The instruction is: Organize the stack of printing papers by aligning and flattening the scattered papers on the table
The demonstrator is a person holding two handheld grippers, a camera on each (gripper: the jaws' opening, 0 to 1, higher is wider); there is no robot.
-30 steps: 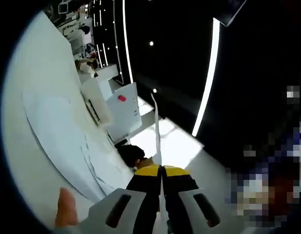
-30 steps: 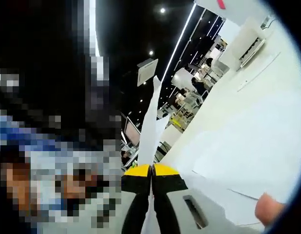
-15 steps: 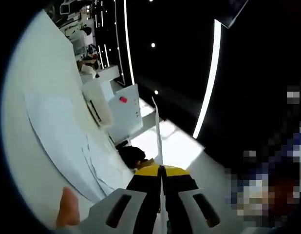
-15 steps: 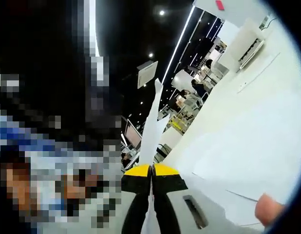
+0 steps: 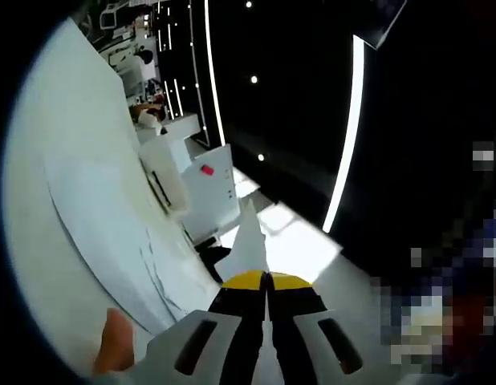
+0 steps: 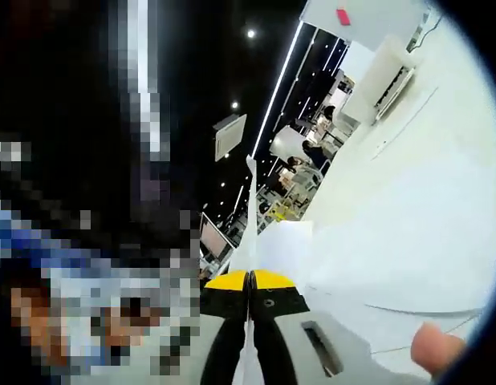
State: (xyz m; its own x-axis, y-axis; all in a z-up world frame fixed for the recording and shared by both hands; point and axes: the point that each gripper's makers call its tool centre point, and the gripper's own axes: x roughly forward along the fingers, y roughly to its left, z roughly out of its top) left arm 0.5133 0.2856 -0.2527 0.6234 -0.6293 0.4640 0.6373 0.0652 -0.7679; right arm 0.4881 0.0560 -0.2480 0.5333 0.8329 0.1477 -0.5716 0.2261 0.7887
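I have both tools clamped on paper. In the left gripper view my left tool (image 5: pixel 266 282) has its yellow-tipped jaws pressed together with a thin white sheet (image 5: pixel 250 245) pinched between them, rising edge-on from the tips. In the right gripper view my right tool (image 6: pixel 250 281) is closed the same way on a sheet (image 6: pixel 253 233) that stands up from its jaws as a narrow white blade. I judge that the two tools hold opposite sides of the same paper, lifted clear of the counter (image 5: pixel 39 144) so its edges can be squared before it goes back down, but I cannot confirm from these views that it is one piece.

The rest of the papers (image 5: pixel 111 220) lie spread on the white counter to the left in the left gripper view, overlapping loosely with their edges out of line. In the right gripper view the same spread (image 6: pixel 408 241) lies flat to the right.

A fingertip (image 5: pixel 113 351) shows near the bottom left beside my left tool, and another fingertip (image 6: pixel 435 350) near the bottom right beside my right tool. A white box with a red mark (image 5: pixel 209 192) stands at the far end of the counter.
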